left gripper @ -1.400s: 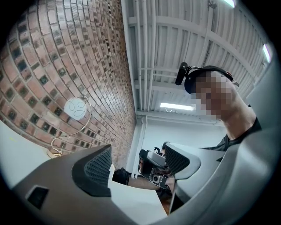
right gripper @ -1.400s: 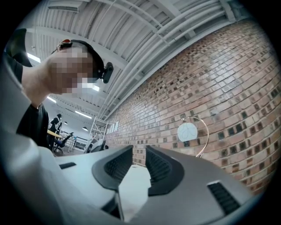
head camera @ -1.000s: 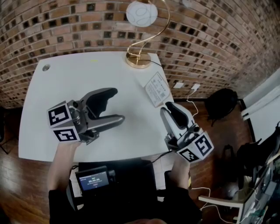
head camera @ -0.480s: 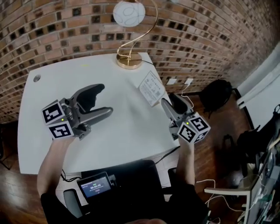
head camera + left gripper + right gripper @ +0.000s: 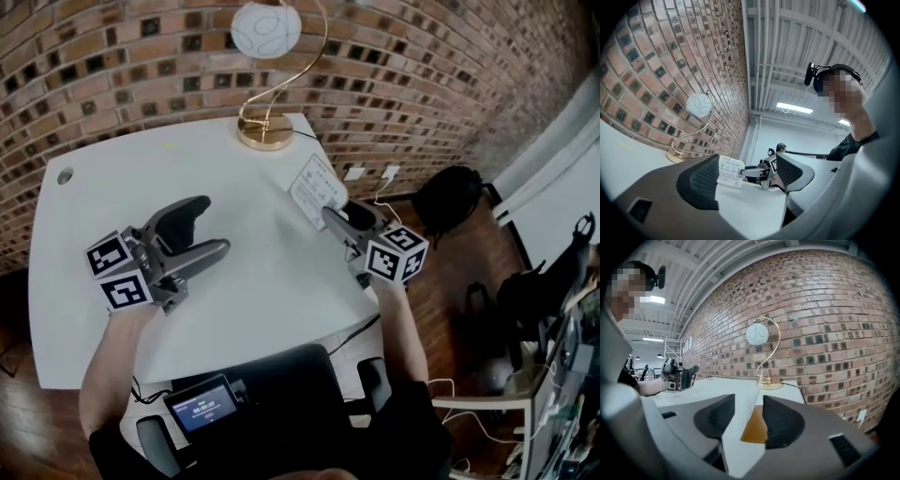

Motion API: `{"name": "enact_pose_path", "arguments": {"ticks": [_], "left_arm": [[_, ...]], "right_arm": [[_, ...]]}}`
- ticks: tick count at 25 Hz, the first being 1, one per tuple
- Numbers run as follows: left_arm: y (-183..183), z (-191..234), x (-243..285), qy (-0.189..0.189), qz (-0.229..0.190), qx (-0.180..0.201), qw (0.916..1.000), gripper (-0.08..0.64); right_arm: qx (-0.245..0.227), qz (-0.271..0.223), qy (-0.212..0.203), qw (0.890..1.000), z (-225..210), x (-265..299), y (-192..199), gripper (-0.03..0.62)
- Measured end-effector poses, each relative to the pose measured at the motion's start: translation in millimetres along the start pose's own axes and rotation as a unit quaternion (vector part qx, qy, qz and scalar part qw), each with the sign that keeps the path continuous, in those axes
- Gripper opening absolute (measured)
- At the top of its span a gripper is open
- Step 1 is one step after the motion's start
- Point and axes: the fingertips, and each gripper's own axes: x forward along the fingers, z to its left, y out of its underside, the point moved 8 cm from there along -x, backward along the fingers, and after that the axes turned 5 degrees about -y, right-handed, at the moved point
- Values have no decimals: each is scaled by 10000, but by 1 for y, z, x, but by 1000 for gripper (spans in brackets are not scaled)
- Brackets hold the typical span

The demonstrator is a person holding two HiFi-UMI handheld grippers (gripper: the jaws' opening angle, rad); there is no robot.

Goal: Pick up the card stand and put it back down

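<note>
The card stand [image 5: 317, 186], a white printed card in a brown base, stands near the white table's [image 5: 262, 291] right edge. My right gripper [image 5: 339, 216] is at it and open. Its jaws have just been opening wide, then easing in slightly. In the right gripper view the card stand [image 5: 751, 401] is edge-on between the pads, with a gap on both sides. My left gripper [image 5: 214, 227] hovers open and empty over the table's left half. From the left gripper view, the card stand [image 5: 730, 172] shows between that gripper's own jaws, far off, beside the right gripper [image 5: 757, 172].
A gold lamp [image 5: 265, 131] with a white globe stands at the table's back edge by the brick wall. A cable hole [image 5: 64, 175] sits at the back left. A black bag [image 5: 450, 202] and cables lie on the floor to the right. A small screen [image 5: 202, 408] is below the front edge.
My right gripper has moved from the table's front right edge up to the card stand, and its jaws stand wider. My left gripper has drifted a little lower.
</note>
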Motion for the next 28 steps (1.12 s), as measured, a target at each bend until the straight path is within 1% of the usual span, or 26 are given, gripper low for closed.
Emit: {"name": "enact_pose_path", "arguments": {"ticks": [2, 5, 7, 11, 17, 21, 26, 28], "left_arm": [[-1, 1, -3, -23, -46, -75, 10000, 377], [-2, 1, -4, -29, -25, -92, 10000, 377], [-3, 1, -4, -13, -7, -96, 10000, 377], [-3, 0, -3, 9, 9, -93, 10000, 377], [-4, 0, -6, 21, -5, -84, 10000, 377], [-6, -2, -6, 0, -43, -90, 10000, 377], [-8, -3, -8, -18, -86, -98, 9999, 377], [-8, -3, -8, -15, -90, -96, 9999, 377]], "right_arm": [[-33, 82, -67, 9999, 1, 7, -1, 170], [-1, 98, -83, 9999, -1, 13, -3, 142], [51, 72, -53, 9999, -3, 15, -4, 105], [146, 55, -70, 9999, -9, 18, -6, 58], [321, -35, -147, 9994, -10, 23, -8, 23], [406, -71, -190, 9990, -10, 25, -11, 21], [774, -198, -468, 9957, -8, 32, -11, 21], [817, -257, -560, 9948, -4, 34, -15, 21]]}}
